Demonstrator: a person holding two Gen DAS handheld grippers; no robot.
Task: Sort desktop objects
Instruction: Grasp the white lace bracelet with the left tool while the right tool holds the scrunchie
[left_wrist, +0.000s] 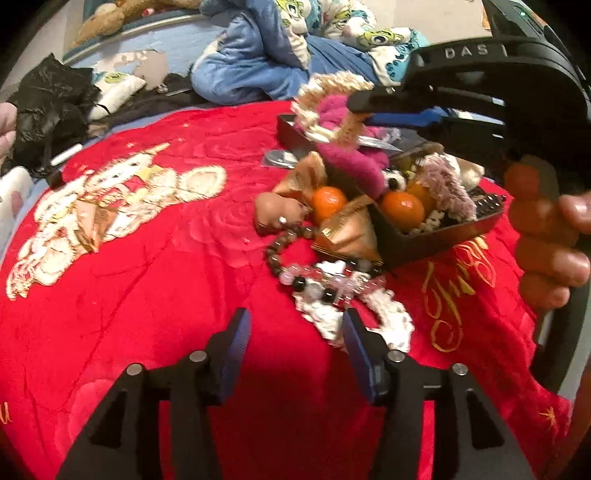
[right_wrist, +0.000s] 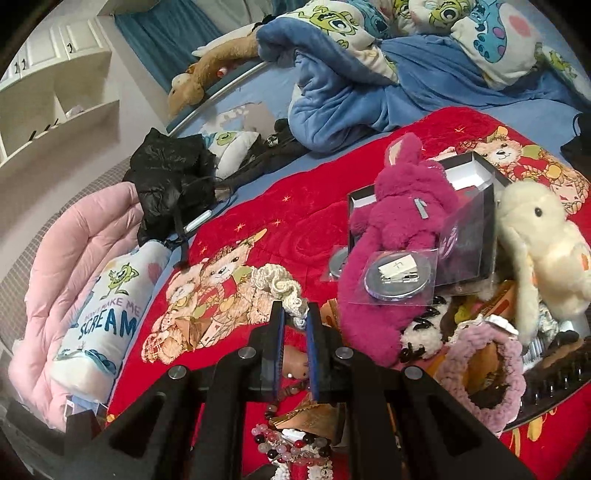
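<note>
Pinching cream crochet scrunchie (left_wrist: 325, 107): right gripper (left_wrist: 360, 110) | left gripper (left_wrist: 295, 332) half-open, empty | oranges (left_wrist: 328, 201): two

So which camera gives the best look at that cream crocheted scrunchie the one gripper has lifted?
The left wrist view: the cream scrunchie hangs whole as a ring from the right gripper, above the trays. The right wrist view shows only a bunched part of it at the fingertips.

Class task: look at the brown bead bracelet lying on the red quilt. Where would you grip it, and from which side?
Grip the brown bead bracelet on its bare left arc, coming from above with one finger inside the loop and one outside. It lies flat on the red quilt, so nothing sticks up to pinch. Its right side runs into the pink bead bracelet and a gold wrapper.
</note>
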